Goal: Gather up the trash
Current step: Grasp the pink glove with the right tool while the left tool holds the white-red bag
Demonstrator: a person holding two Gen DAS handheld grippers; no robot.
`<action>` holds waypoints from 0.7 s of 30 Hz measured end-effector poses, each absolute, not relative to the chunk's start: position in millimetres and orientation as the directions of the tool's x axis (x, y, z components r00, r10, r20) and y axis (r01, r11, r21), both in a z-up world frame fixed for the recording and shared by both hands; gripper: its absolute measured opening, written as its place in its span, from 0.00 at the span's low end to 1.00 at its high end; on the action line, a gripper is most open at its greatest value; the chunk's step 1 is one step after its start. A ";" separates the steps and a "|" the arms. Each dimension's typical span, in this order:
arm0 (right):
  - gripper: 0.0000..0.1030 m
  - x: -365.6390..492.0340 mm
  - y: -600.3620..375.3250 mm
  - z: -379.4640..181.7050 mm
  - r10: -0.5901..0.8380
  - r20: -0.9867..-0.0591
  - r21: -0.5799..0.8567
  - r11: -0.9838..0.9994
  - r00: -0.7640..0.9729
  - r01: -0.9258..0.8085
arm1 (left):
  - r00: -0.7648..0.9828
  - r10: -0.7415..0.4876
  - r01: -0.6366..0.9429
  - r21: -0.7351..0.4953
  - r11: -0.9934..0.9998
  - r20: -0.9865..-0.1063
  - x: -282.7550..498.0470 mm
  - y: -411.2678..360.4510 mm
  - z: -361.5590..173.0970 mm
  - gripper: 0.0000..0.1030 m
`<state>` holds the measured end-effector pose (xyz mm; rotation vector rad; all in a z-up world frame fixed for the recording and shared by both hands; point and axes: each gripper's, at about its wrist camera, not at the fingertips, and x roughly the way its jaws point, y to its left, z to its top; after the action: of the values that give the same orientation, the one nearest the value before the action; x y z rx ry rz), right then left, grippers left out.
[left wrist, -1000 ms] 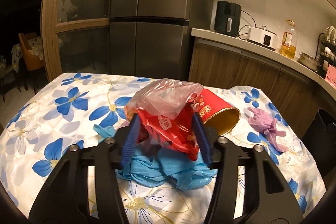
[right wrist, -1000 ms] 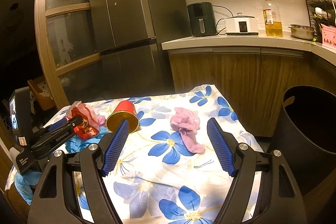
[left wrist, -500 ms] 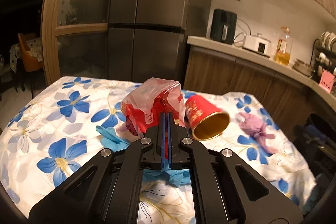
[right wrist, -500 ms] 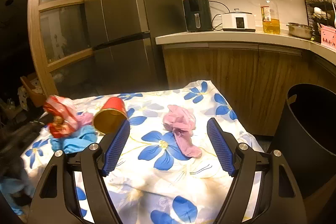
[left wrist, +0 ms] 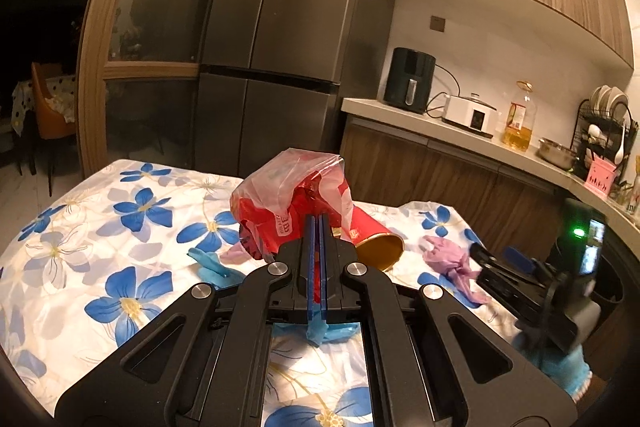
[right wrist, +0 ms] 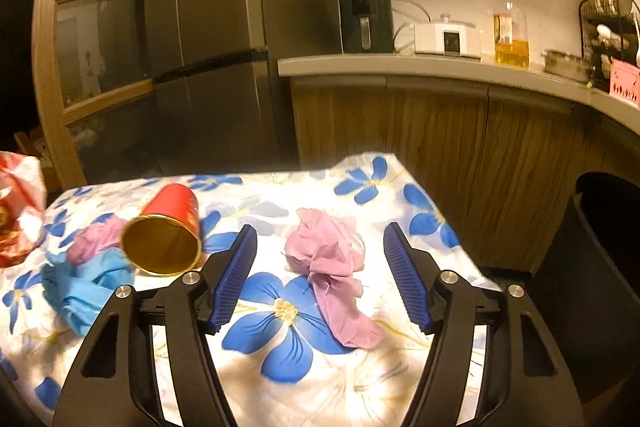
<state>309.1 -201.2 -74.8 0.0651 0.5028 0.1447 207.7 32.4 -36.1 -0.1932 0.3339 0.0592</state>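
Observation:
My left gripper (left wrist: 317,223) is shut on a red snack wrapper in a clear plastic bag (left wrist: 288,199) and holds it above the flowered table; the bag also shows at the left edge of the right wrist view (right wrist: 18,211). A blue glove (right wrist: 86,287) and a red paper cup (right wrist: 168,231) on its side lie on the table. My right gripper (right wrist: 320,267) is open, its fingers either side of a pink glove (right wrist: 332,259) lying near the table's right edge. A second pink glove (right wrist: 96,239) lies beside the cup.
A black trash bin (right wrist: 600,267) stands on the floor right of the table. Behind are wooden cabinets (right wrist: 440,155), a counter (right wrist: 400,63) with appliances, and a dark fridge (right wrist: 240,27). The table (right wrist: 280,379) carries a white cloth with blue flowers.
My left gripper shut on the red wrapper bag and lifted it off the blue glove. My right gripper moved closer to the pink glove, still open.

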 end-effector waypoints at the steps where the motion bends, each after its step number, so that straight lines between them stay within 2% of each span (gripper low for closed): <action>1: 0.59 314.1 -201.5 -77.6 0.153 -0.490 0.103 0.988 0.858 -0.118 | 0.943 0.023 -0.087 -0.180 0.980 -0.332 207.7 32.2 -36.6 0.01; 10: 0.38 336.9 -202.9 -100.3 0.157 -0.579 0.136 0.986 0.800 -0.095 | 0.942 0.012 -0.078 -0.185 0.980 -0.334 207.6 32.6 -38.6 0.01; 12: 0.28 338.9 -202.3 -102.6 0.162 -0.591 0.136 0.986 0.790 -0.100 | 0.941 0.012 -0.079 -0.184 0.980 -0.337 207.9 32.6 -38.8 0.01; 17: 0.09 339.8 -199.5 -102.4 0.176 -0.595 0.138 0.984 0.784 -0.117 | 0.940 0.012 -0.079 -0.182 0.980 -0.340 208.3 32.1 -38.9 0.01; 21: 0.04 333.7 -201.1 -96.2 0.184 -0.567 0.143 0.982 0.803 -0.125 | 0.940 0.013 -0.079 -0.181 0.980 -0.340 208.2 32.1 -38.9 0.01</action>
<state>333.7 -201.1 -96.2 0.1002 0.6175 0.1657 208.2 32.1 -38.9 -0.1943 0.3441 0.0474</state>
